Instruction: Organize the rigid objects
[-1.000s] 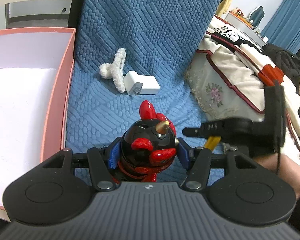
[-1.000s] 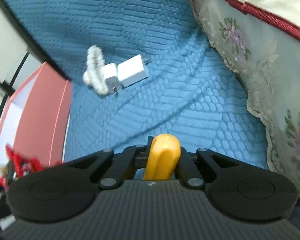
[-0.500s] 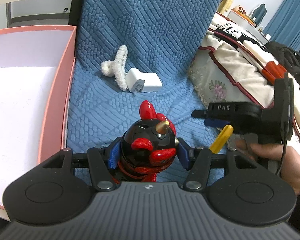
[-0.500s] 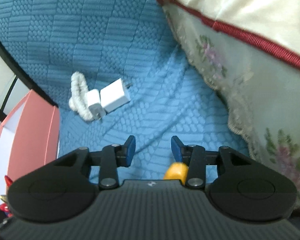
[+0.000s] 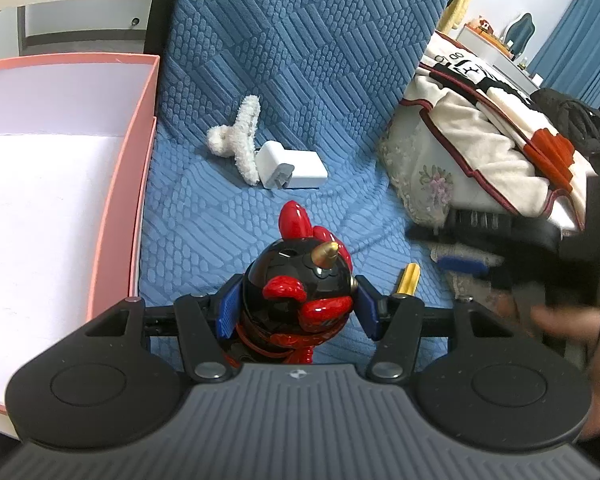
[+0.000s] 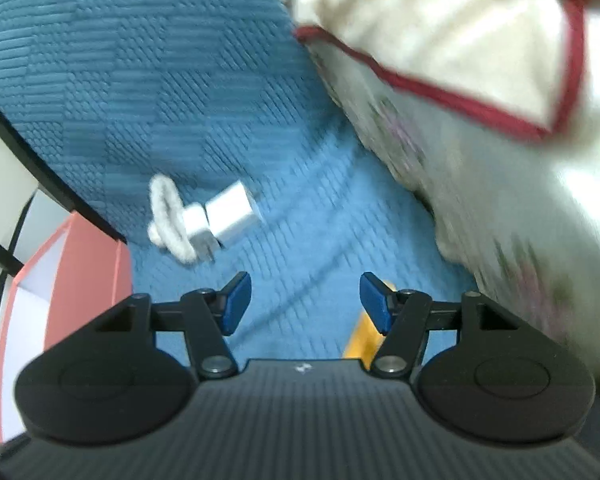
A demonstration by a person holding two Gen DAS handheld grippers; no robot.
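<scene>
The only lettering sits on the cream blanket [image 5: 480, 120] with dark red trim, heaped at the right of the left wrist view. Large black characters run along its upper fold; they look like "00" followed by angular strokes, perhaps a "Y", but the fold and the fisheye bend leave them unreadable as a word. Each gripper body carries a small pale emblem [image 5: 296, 374] at its centre, too small to make out.
</scene>
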